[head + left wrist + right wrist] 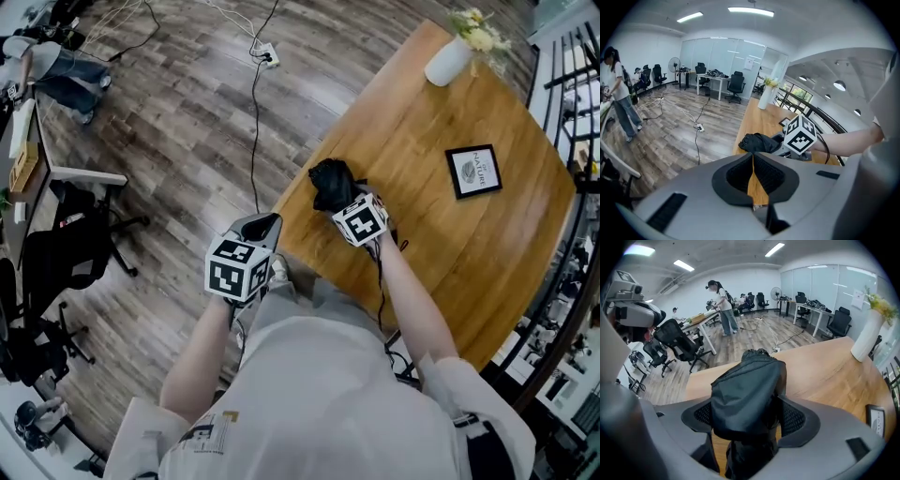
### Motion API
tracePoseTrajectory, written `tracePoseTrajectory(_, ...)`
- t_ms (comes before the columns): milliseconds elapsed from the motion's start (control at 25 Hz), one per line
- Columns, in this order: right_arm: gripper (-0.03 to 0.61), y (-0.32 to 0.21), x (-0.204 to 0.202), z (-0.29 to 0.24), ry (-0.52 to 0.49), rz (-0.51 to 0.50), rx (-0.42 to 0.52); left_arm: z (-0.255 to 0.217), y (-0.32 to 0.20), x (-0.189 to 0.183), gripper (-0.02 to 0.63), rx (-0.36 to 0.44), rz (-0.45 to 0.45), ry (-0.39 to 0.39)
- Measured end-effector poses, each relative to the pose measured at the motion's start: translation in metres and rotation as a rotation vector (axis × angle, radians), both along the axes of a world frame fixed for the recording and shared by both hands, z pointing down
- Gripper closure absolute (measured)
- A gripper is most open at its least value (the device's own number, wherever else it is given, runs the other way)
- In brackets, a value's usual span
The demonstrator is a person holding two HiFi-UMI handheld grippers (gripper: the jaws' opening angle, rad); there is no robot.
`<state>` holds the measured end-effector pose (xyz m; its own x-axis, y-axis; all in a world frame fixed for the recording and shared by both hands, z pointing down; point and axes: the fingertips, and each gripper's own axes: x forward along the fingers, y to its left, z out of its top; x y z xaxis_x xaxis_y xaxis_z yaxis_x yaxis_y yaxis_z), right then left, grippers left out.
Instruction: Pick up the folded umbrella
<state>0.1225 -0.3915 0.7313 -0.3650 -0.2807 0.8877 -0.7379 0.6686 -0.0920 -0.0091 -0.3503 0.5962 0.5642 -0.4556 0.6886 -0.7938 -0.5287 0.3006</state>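
The folded black umbrella [747,397] sits between my right gripper's [749,414] jaws, which are shut on it, its bunched end pointing away over the wooden table [825,376]. In the head view the umbrella [333,184] hangs over the table's [441,225] near-left corner, ahead of the right gripper [345,208]. From the left gripper view the umbrella [759,142] shows beside the right marker cube. My left gripper [752,172] is shut with nothing in it, held off the table's left edge above the floor [258,230].
A white vase [448,58] with flowers stands at the table's far corner. A black-framed card [473,170] lies on the right part. A railing [562,281] runs along the right. Cables and a power strip [266,56] lie on the floor; an office chair [66,244] stands left.
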Motion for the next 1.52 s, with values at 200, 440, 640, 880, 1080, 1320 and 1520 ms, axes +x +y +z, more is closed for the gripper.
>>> tracePoseTrajectory(200,0.198,-0.006,0.004,0.012,0.073,0.003,0.03,0.006,0.003,0.001,0.59,-0.011,0.006,-0.009)
tracePoseTrajectory(440,0.199,-0.011,0.023,0.033,0.159,0.039,0.074,0.006,0.011,-0.001,0.589,-0.012,0.009,-0.024)
tracePoseTrajectory(640,0.293,-0.015,0.037,0.03,0.08,0.156,-0.019,0.003,0.018,-0.008,0.591,-0.01,-0.021,-0.005)
tracePoseTrajectory(880,0.31,-0.012,0.029,-0.001,-0.093,0.236,-0.056,-0.011,0.017,-0.024,0.59,0.028,-0.053,0.001)
tracePoseTrajectory(1080,0.308,-0.023,0.001,-0.082,-0.253,0.243,0.048,-0.046,0.003,-0.04,0.591,0.116,-0.071,0.0)
tracePoseTrajectory(1320,0.307,-0.035,-0.02,-0.213,-0.417,0.23,0.259,-0.103,-0.02,-0.053,0.591,0.288,-0.086,-0.004)
tracePoseTrajectory(1520,0.307,-0.028,-0.023,-0.33,-0.523,0.218,0.475,-0.182,-0.034,-0.057,0.591,0.474,-0.081,0.015)
